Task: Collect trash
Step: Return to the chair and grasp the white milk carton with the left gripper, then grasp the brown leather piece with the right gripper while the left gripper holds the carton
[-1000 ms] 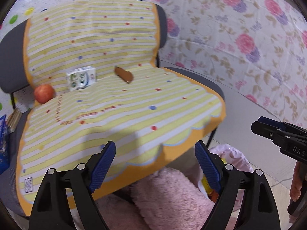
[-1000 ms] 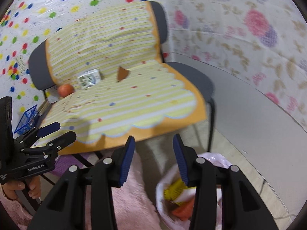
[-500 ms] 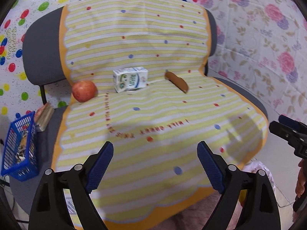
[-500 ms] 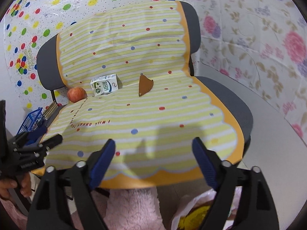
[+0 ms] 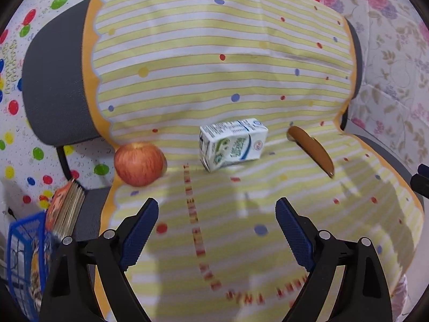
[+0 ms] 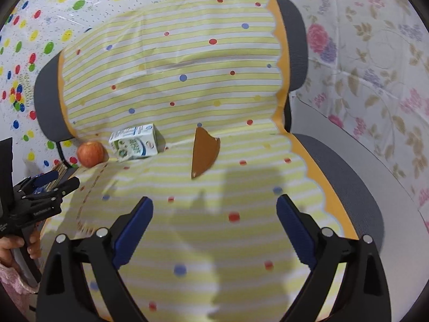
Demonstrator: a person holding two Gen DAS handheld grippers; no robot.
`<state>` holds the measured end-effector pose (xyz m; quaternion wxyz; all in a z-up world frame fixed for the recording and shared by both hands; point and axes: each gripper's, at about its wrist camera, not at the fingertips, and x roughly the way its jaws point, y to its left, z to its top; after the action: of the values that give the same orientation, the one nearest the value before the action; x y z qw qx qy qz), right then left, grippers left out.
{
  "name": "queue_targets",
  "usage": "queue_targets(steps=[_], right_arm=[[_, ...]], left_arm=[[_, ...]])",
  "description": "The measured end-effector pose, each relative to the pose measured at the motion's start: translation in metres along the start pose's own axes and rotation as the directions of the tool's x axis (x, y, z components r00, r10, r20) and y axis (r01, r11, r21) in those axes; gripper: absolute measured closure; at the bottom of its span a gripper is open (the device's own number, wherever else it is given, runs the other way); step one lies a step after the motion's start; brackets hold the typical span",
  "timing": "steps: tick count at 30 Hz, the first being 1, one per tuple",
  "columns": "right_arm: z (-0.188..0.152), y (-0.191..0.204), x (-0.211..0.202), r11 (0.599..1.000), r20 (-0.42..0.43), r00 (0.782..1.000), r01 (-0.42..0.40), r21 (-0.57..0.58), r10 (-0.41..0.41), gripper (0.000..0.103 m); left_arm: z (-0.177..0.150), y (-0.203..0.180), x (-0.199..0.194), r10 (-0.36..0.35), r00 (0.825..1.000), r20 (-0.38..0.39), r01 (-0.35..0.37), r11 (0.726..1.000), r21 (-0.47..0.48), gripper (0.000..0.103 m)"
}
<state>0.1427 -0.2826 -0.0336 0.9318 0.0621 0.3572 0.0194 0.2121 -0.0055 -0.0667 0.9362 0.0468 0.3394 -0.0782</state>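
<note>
A white milk carton [image 5: 232,144] lies on its side at the back of the chair seat [image 5: 268,241], which a yellow striped cloth covers. A brown scrap [image 5: 311,150] lies to its right and a red apple [image 5: 139,163] to its left. The same carton [image 6: 134,145], brown scrap [image 6: 204,153] and apple [image 6: 90,154] show in the right wrist view. My left gripper [image 5: 216,230] is open and empty above the seat, in front of the carton. My right gripper [image 6: 214,228] is open and empty above the seat, in front of the brown scrap.
A blue basket [image 5: 21,263] and a stack of books [image 5: 67,209] stand left of the chair. The chair back [image 5: 219,53] rises behind the objects. Patterned walls surround the chair. The left gripper shows at the left edge of the right wrist view [image 6: 40,196].
Both grippers have moved up and forward from the floor and the trash bag towards the seat. The right gripper's jaws have opened wide. The objects have not moved.
</note>
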Motion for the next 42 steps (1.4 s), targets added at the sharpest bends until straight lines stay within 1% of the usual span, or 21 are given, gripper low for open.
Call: queue_targets(steps=[5, 7, 10, 13, 15, 16, 17, 18, 19, 21, 23, 25, 27, 28, 29, 31, 36, 37, 38, 39, 42], right_arm=[[0.026, 0.01, 0.044, 0.999, -0.04, 0.999, -0.003, -0.042, 0.002, 0.006], [0.034, 0.013, 0.059, 0.998, -0.05, 0.999, 0.007, -0.056, -0.01, 0.006], [0.045, 0.014, 0.077, 0.998, -0.056, 0.998, 0.013, -0.065, -0.017, 0.006], [0.05, 0.013, 0.088, 0.998, -0.06, 0.998, -0.007, -0.065, 0.003, 0.006], [0.051, 0.012, 0.093, 0.997, -0.064, 0.998, -0.025, -0.07, 0.02, 0.015], [0.051, 0.011, 0.096, 0.997, -0.072, 0.997, -0.035, -0.073, 0.03, 0.027], [0.05, 0.011, 0.098, 0.997, -0.079, 0.996, -0.038, -0.074, 0.032, 0.035], [0.049, 0.009, 0.102, 0.996, -0.094, 0.995, -0.038, -0.076, 0.031, 0.036], [0.048, 0.007, 0.105, 0.996, -0.104, 0.994, -0.036, -0.078, 0.028, 0.039], [0.046, 0.005, 0.107, 0.996, -0.111, 0.993, -0.036, -0.079, 0.027, 0.039], [0.045, 0.001, 0.109, 0.997, -0.113, 0.993, -0.04, -0.072, 0.031, 0.039], [0.045, -0.003, 0.108, 0.997, -0.114, 0.993, -0.046, -0.062, 0.038, 0.039], [0.044, -0.004, 0.108, 0.997, -0.115, 0.992, -0.051, -0.061, 0.043, 0.039], [0.045, -0.005, 0.107, 0.997, -0.115, 0.992, -0.052, -0.06, 0.045, 0.039], [0.045, -0.005, 0.107, 0.997, -0.115, 0.992, -0.056, -0.06, 0.048, 0.039], [0.044, -0.006, 0.106, 0.996, -0.117, 0.992, -0.063, -0.057, 0.056, 0.039], [0.043, -0.006, 0.107, 0.996, -0.117, 0.99, -0.08, -0.037, 0.076, 0.039], [0.042, -0.006, 0.109, 0.996, -0.118, 0.99, -0.079, -0.037, 0.075, 0.039], [0.041, -0.005, 0.111, 0.996, -0.123, 0.99, -0.078, -0.038, 0.073, 0.047], [0.04, -0.005, 0.115, 0.996, -0.131, 0.989, -0.079, -0.039, 0.074, 0.05], [0.039, -0.002, 0.13, 0.995, -0.161, 0.983, -0.097, -0.027, 0.091, 0.052]], left_arm=[[0.029, 0.013, 0.04, -0.022, 1.0, -0.005, 0.022, 0.999, -0.045, 0.014], [0.037, 0.015, 0.054, -0.01, 1.0, -0.015, 0.009, 0.999, -0.047, 0.013], [0.046, 0.016, 0.079, 0.008, 0.999, -0.047, -0.009, 1.0, -0.022, 0.013], [0.053, 0.015, 0.101, 0.001, 0.997, -0.078, -0.001, 1.0, 0.009, 0.013], [0.057, 0.013, 0.113, -0.004, 0.996, -0.094, 0.007, 1.0, 0.03, 0.015], [0.059, 0.011, 0.119, -0.011, 0.995, -0.102, 0.016, 0.999, 0.043, 0.015], [0.06, 0.01, 0.123, -0.014, 0.994, -0.107, 0.019, 0.998, 0.052, 0.017], [0.062, 0.007, 0.128, -0.02, 0.993, -0.114, 0.027, 0.997, 0.066, 0.019], [0.063, 0.004, 0.133, -0.023, 0.992, -0.121, 0.034, 0.996, 0.085, 0.027], [0.065, -0.001, 0.139, -0.019, 0.992, -0.123, 0.033, 0.992, 0.119, 0.028], [0.067, -0.005, 0.143, -0.013, 0.992, -0.123, 0.031, 0.988, 0.149, 0.026], [0.067, -0.003, 0.143, -0.019, 0.992, -0.126, 0.035, 0.991, 0.129, 0.028], [0.066, 0.004, 0.138, -0.047, 0.991, -0.123, 0.061, 0.993, 0.106, 0.042], [0.065, 0.006, 0.134, -0.084, 0.988, -0.129, 0.097, 0.991, 0.095, 0.051], [0.063, 0.006, 0.127, -0.102, 0.987, -0.123, 0.114, 0.989, 0.096, 0.056], [0.061, 0.002, 0.112, -0.117, 0.988, -0.105, 0.129, 0.985, 0.117, 0.06], [0.052, -0.003, 0.062, -0.161, 0.986, -0.041, 0.163, 0.985, 0.052, 0.062], [0.05, -0.002, 0.053, -0.156, 0.987, -0.028, 0.157, 0.987, 0.04, 0.062], [0.048, -0.003, 0.045, -0.145, 0.989, -0.013, 0.146, 0.989, 0.032, 0.063], [0.044, -0.004, 0.037, -0.133, 0.991, 0.004, 0.132, 0.991, 0.022, 0.063], [0.035, -0.007, 0.025, -0.098, 0.995, 0.031, 0.099, 0.995, -0.012, 0.063]])
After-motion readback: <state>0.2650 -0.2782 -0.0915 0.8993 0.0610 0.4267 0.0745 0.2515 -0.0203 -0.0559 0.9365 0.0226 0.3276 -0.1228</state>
